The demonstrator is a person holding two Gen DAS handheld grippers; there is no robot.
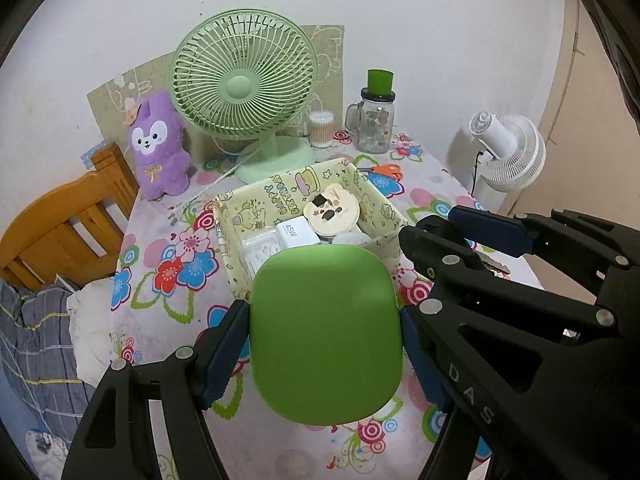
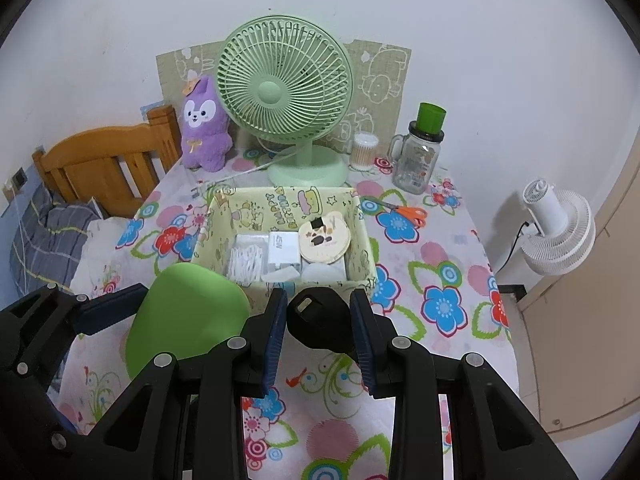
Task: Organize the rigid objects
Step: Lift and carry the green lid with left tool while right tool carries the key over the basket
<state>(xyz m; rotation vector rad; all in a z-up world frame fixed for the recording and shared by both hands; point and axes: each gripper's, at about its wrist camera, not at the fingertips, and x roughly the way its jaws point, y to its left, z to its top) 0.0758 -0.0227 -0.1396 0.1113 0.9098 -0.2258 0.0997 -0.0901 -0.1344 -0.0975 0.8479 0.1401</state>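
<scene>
My left gripper (image 1: 324, 340) is shut on a smooth green rounded case (image 1: 326, 332), held above the flowered tablecloth in front of the yellow fabric basket (image 1: 236, 236). The same green case (image 2: 188, 312) shows at the left of the right wrist view, with the left gripper's fingers (image 2: 104, 312) on it. My right gripper (image 2: 322, 332) is shut on a small black rounded object (image 2: 320, 320), just short of the basket's near wall (image 2: 360, 216). Inside the basket lie a white charger (image 2: 280, 246), a round cream bear-shaped box (image 2: 326, 236) and clear packets (image 2: 246, 260).
A green desk fan (image 2: 286, 96), a purple plush toy (image 2: 204, 124), a cotton-swab jar (image 2: 363, 151) and a glass mug jar with a green cap (image 2: 418, 160) stand at the back. Orange scissors (image 2: 404, 210) lie right of the basket. A wooden chair (image 2: 104, 164) and a white fan (image 2: 560, 224) flank the table.
</scene>
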